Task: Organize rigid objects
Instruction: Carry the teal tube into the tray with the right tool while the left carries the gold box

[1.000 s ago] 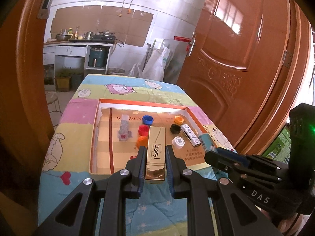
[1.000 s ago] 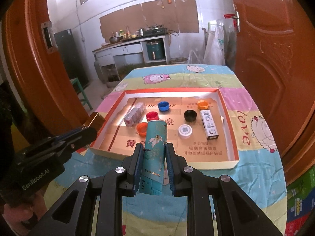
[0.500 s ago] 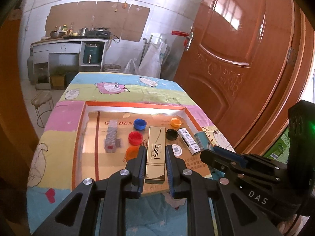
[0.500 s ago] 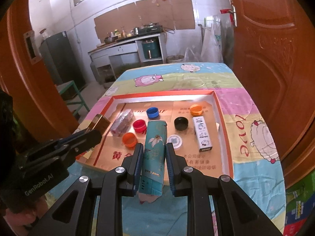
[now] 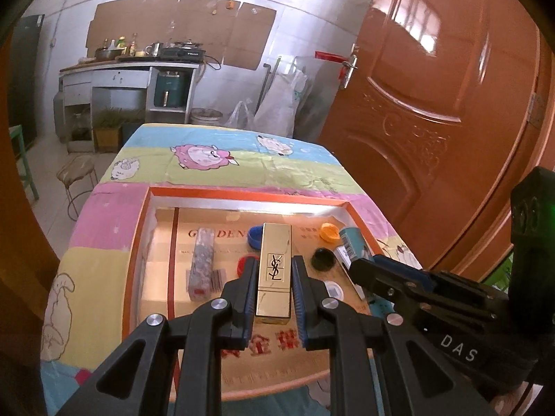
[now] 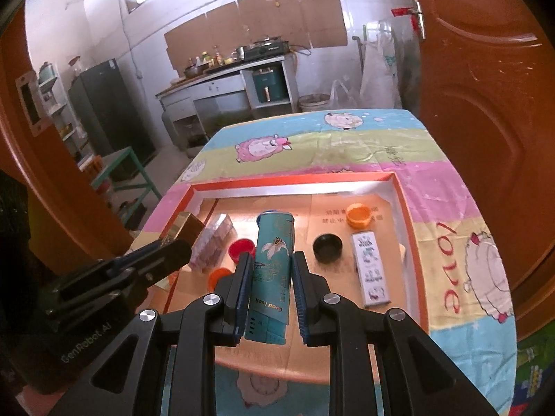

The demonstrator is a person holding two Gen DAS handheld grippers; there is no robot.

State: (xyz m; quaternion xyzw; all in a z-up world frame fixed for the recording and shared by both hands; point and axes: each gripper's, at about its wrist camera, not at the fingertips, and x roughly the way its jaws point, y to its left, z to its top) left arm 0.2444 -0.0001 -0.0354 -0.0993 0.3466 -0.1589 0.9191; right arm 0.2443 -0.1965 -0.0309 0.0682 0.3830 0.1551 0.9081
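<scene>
While both items hang over the near part of the orange-rimmed tray (image 5: 138, 228), each hand-held gripper is clamped on its load: the left hand-held gripper (image 5: 274, 284) pinches a gold YSL lipstick box (image 5: 274, 270) across its narrow sides, and the right hand-held gripper (image 6: 270, 287) pinches a teal "Good Luck" tube (image 6: 272, 267) abt mid-length, both lying along the fingers w/ their far ends pointing into the tray.

Tray sits on a cartoon-print cloth over the surface (image 6: 347, 145). Already inside: a clear patterned packet (image 5: 201, 260) at left, red cap (image 6: 241, 248), orange cap near it (image 6: 218, 275), blue cap (image 5: 255, 237) partly hidden behind the gold box, black cap (image 6: 327, 246), a far orange cap (image 6: 359, 215), a white round lid (image 5: 333, 289) and a white printed box (image 6: 371, 274) at right.

Handling, as I judge it: gold box is prob. light, stiff card w/ a glossy skin, so slippery; flat sides give the pads good purchase, and the hold low on the box looks fine. Tube is round, so it can roll or twist in the grip and roll once set down; hold mid-body, lay it flat alongside another item. Neither looks fragile. Free floor shows near the front edge; lowering there avoids knocking caps.
</scene>
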